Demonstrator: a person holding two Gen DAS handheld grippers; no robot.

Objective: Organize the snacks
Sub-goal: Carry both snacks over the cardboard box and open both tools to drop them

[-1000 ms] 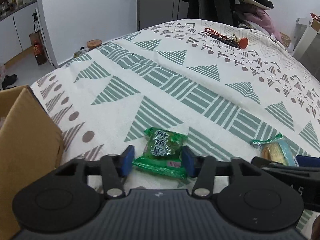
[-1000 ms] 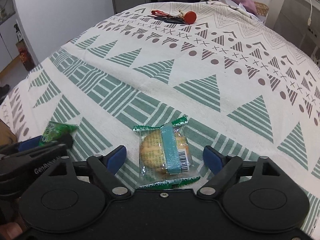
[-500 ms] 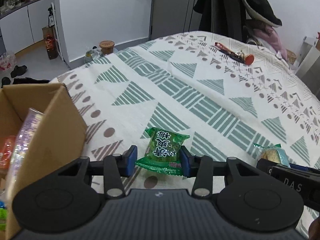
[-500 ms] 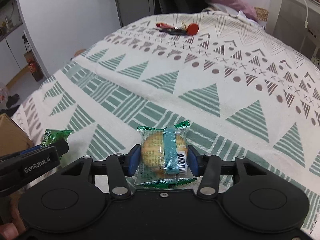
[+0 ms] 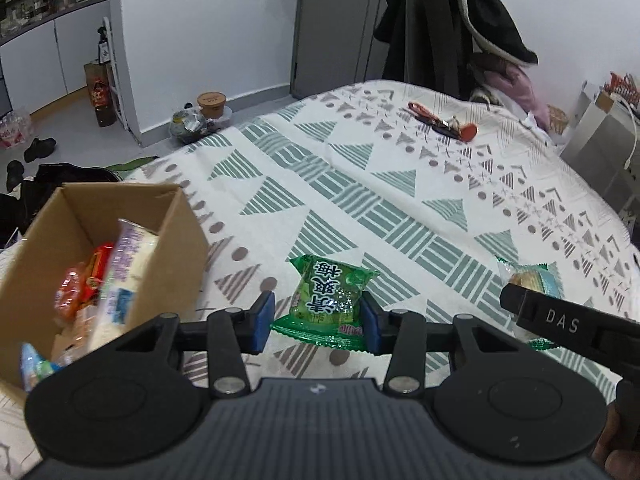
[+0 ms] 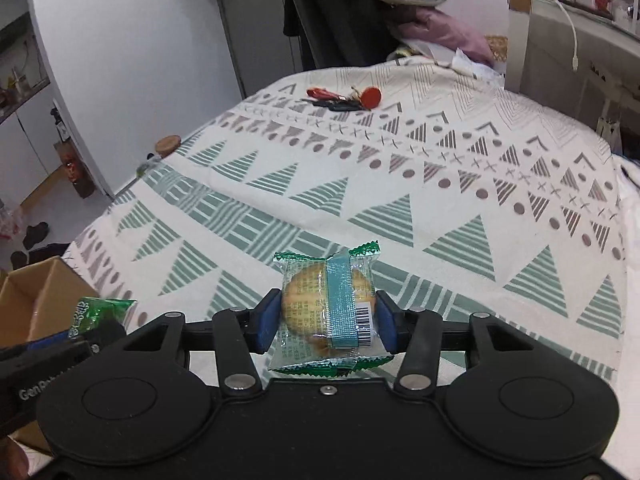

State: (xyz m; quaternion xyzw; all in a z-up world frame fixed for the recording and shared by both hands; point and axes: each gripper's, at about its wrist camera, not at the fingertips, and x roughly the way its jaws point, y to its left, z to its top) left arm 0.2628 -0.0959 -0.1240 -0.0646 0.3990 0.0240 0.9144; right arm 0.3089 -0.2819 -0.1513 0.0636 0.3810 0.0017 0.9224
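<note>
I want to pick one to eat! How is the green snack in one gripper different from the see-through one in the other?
The green packet is solid green with printed writing; the clear packet shows round biscuits and a teal band. The left gripper holds the green packet, the right gripper the clear packet. Both have zigzag edges.

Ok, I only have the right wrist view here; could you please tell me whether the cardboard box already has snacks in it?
Observer: Yes, the cardboard box holds several packets, among them a red packet and a tall pale packet.
Operator: Thanks. How is the left hand-held gripper holding its snack?
Observer: The left hand-held gripper grips the green packet by its lower half, printed side up.
Operator: Is there room left in the box?
Observer: Its far end shows bare cardboard inside, so probably yes.
</note>
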